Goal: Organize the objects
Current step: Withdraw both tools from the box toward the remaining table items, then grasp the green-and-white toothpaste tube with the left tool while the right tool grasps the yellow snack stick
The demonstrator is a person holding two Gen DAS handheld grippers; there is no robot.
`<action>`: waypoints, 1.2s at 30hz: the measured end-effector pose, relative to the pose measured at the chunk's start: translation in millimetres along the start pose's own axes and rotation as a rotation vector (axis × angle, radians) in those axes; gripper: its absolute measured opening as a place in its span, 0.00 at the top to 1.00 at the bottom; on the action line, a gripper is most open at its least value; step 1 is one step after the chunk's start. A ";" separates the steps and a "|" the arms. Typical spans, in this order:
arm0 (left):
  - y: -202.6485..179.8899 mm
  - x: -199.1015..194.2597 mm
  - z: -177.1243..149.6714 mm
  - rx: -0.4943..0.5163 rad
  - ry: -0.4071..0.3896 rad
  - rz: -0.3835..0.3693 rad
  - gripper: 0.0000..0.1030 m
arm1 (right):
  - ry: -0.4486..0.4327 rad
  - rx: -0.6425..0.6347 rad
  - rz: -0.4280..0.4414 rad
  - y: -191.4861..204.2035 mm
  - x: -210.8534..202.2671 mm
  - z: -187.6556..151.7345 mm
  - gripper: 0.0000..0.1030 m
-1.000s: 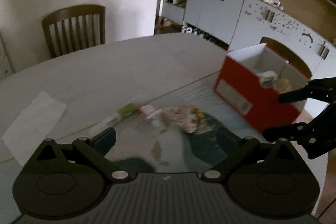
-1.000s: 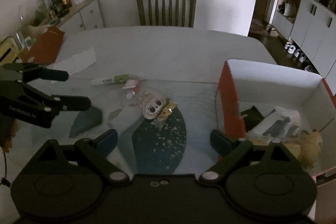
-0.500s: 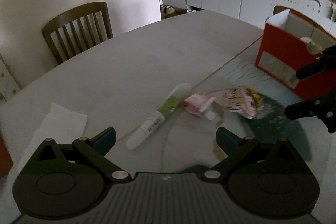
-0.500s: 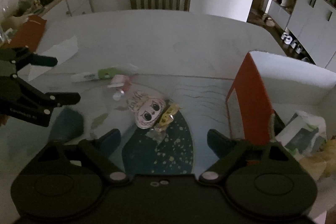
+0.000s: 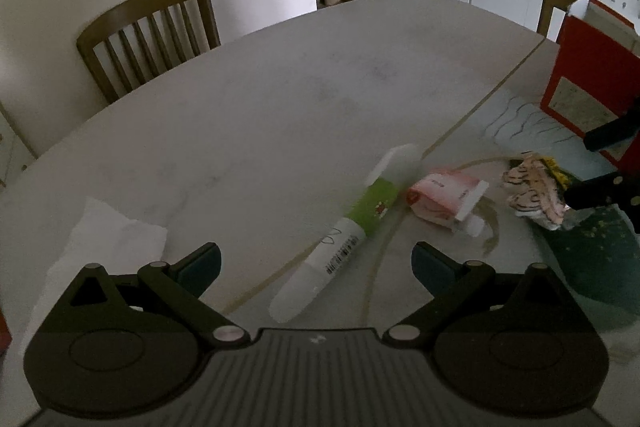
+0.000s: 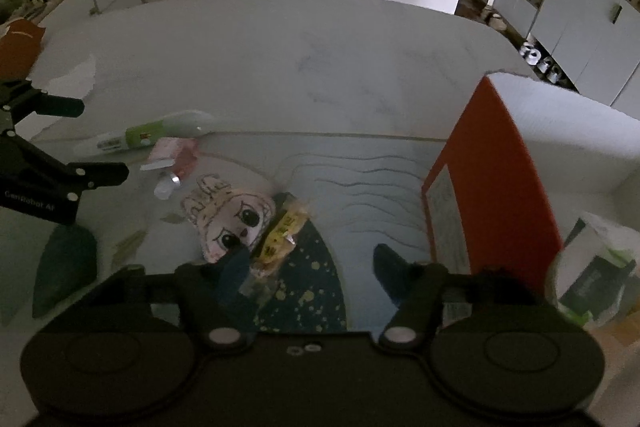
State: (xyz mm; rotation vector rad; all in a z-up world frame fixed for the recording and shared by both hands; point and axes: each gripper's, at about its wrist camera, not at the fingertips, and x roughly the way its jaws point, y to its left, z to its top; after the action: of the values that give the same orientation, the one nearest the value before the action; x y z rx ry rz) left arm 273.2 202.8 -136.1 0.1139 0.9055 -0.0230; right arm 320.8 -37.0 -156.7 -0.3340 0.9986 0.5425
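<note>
The right gripper (image 6: 308, 263), jaws closing around nothing yet, nears the light, crinkly, slippery yellow snack packet (image 6: 282, 231) lying mid-worktop beside the red box (image 6: 496, 167); left gripper (image 5: 316, 263) wide, empty.

Dim, underexposed views; strong fisheye bending at edges; slight motion blur.
</note>
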 end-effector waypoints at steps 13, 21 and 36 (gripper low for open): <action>1.5 14.4 5.4 0.019 -0.028 -0.049 0.12 | 0.008 -0.001 0.026 0.7 14.8 3.8 0.51; -4.5 9.8 9.9 0.019 -0.026 -0.099 0.54 | -0.005 -0.019 0.057 5.9 10.8 4.6 0.80; -24.0 -13.1 -5.2 -0.067 0.034 -0.070 0.84 | 0.011 0.017 0.096 6.8 -17.9 -24.8 0.84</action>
State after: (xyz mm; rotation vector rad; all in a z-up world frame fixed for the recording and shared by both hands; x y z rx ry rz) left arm 259.4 179.2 -131.2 0.0205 0.9429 -0.0563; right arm 291.9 -48.9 -153.9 -0.2750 1.0328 0.6189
